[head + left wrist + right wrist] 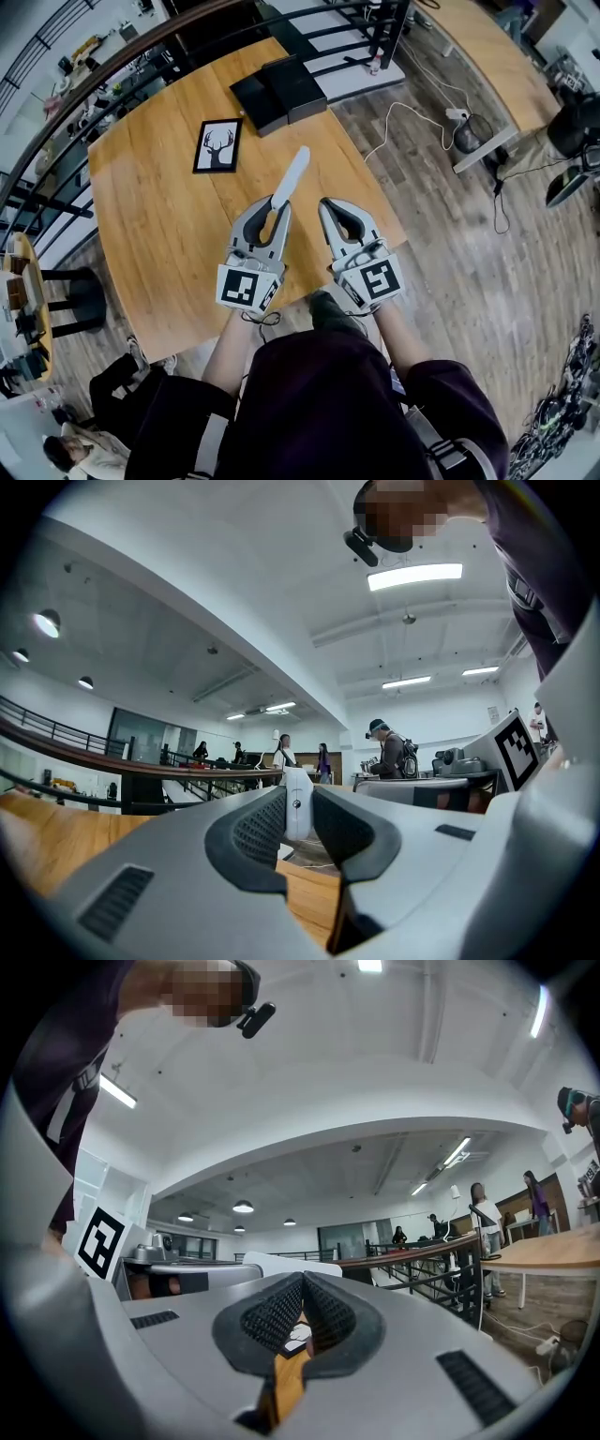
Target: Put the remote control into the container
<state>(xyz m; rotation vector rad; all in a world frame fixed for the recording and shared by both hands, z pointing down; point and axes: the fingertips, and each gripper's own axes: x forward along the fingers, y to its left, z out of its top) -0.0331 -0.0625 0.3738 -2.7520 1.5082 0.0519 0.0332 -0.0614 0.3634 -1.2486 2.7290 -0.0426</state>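
Remote point(292, 172) end inside left tool point(273, 208)

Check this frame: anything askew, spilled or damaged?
Nothing spilled or damaged. One quirk: the left gripper pinches the white remote by its near end, so most of it juts out toward the black container. Meanwhile the right gripper is shut, empty.

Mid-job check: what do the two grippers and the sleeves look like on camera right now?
Both the left gripper and right gripper have light grey, rounded shells with black ribbed pads inside. Each carries a white cube printed with black square markers. A thin dark cord loops below the left one. The sleeves are dark.
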